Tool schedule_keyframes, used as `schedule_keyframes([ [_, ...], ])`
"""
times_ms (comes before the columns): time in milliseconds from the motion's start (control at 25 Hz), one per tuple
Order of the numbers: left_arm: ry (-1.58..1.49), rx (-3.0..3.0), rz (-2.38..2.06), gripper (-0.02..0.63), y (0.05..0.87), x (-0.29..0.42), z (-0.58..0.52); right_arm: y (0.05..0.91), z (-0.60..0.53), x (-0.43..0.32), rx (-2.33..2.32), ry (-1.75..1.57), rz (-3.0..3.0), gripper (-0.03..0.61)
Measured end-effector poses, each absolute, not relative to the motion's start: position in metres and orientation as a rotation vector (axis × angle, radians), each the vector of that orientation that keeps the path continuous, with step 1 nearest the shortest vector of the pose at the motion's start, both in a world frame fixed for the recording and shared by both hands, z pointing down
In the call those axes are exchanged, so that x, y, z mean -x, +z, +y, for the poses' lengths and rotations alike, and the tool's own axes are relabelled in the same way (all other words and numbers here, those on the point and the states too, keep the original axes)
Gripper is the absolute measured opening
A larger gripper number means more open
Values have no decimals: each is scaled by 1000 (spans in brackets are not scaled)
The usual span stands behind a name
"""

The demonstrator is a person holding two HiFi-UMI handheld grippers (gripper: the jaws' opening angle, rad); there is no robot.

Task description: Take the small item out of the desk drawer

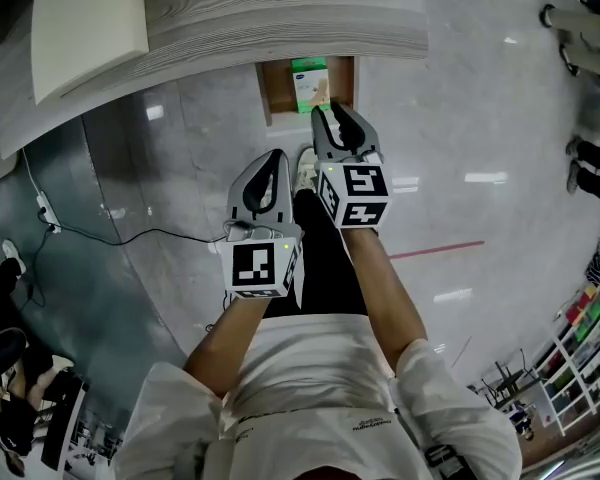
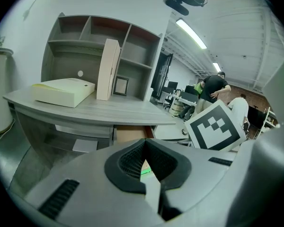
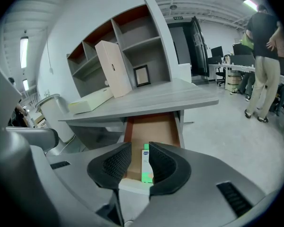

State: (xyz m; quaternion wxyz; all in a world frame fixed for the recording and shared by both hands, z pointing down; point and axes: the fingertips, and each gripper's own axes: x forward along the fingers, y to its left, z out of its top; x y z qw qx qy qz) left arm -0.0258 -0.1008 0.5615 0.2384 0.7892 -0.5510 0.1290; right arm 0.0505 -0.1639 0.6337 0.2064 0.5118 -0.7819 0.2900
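The desk drawer [image 1: 270,96] stands pulled out from under the grey desk top [image 1: 280,13]. In it lies a small green and white box [image 1: 309,83]. My right gripper [image 1: 332,110] hovers at the drawer's front edge, just short of the box, open by a narrow gap with nothing pressed between the pads. In the right gripper view the box [image 3: 146,165] shows through that gap, lying inside the drawer [image 3: 151,126] beyond the right gripper [image 3: 140,149]. My left gripper [image 1: 277,156] hangs lower and to the left, away from the drawer, shut and empty. The left gripper [image 2: 145,144] points at the drawer [image 2: 130,134].
A flat cream box [image 1: 85,23] lies on the desk's left part. A tall cream box [image 2: 108,70] stands upright before the shelf unit [image 2: 99,37]. A cable [image 1: 100,233] runs over the floor at the left. A person [image 3: 262,56] stands at the far right.
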Motion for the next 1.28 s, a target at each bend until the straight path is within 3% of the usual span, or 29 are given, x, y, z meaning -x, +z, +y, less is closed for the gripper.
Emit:
schedule_keyframes([
  [560, 360, -2112, -1542, 15, 579, 35, -105, 683, -175, -40, -1327, 875, -2091, 250],
  [1280, 374, -2039, -1563, 15, 602, 43, -109, 736, -192, -43, -1283, 894, -1938, 336],
])
